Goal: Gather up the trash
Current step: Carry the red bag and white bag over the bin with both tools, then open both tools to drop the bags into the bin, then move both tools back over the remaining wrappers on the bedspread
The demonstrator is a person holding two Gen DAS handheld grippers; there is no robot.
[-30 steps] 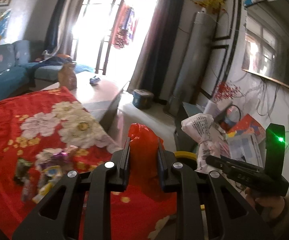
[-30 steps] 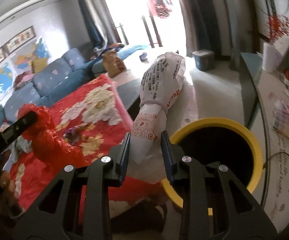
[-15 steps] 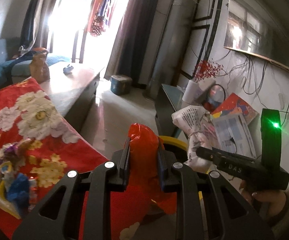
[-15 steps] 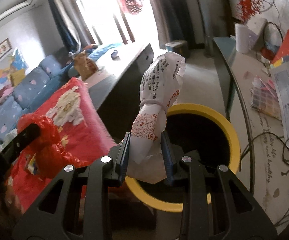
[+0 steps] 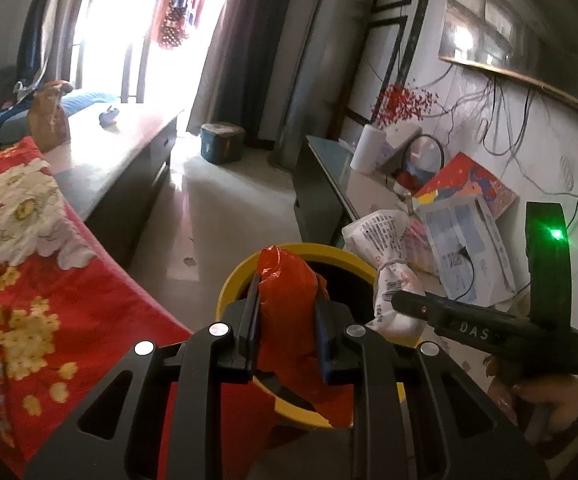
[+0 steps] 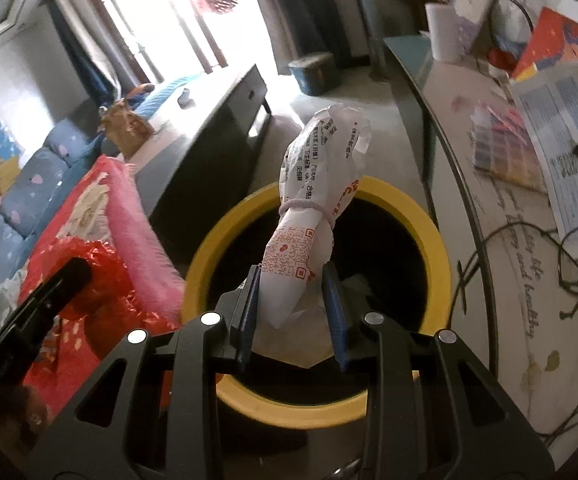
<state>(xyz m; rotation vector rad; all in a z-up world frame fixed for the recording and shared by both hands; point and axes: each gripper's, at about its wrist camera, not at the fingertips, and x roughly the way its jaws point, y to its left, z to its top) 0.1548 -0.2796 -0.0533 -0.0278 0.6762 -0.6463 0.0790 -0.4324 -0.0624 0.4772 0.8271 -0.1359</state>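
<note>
My left gripper (image 5: 287, 322) is shut on a crumpled red plastic bag (image 5: 289, 280), which it holds over the near rim of a yellow-rimmed bin (image 5: 229, 284). My right gripper (image 6: 292, 304) is shut on a white printed packet (image 6: 313, 200) tied with a band, standing upright above the dark mouth of the same bin (image 6: 437, 240). In the left wrist view the right gripper (image 5: 401, 304) comes in from the right with the white packet (image 5: 381, 232). The right wrist view shows the left gripper's finger (image 6: 55, 284) and the red bag (image 6: 101, 276) at the left.
A bed with a red flowered blanket (image 5: 29, 272) lies left of the bin. A low cabinet (image 6: 489, 220) with papers, cables and a paper roll (image 6: 445, 32) runs along the right wall. A dark low table (image 5: 121, 160) and a small box (image 5: 221, 144) stand farther back on the floor.
Both grippers have sunk and moved toward the bin, each keeping its load. The bin's opening now lies right under the red bag and the white packet.
</note>
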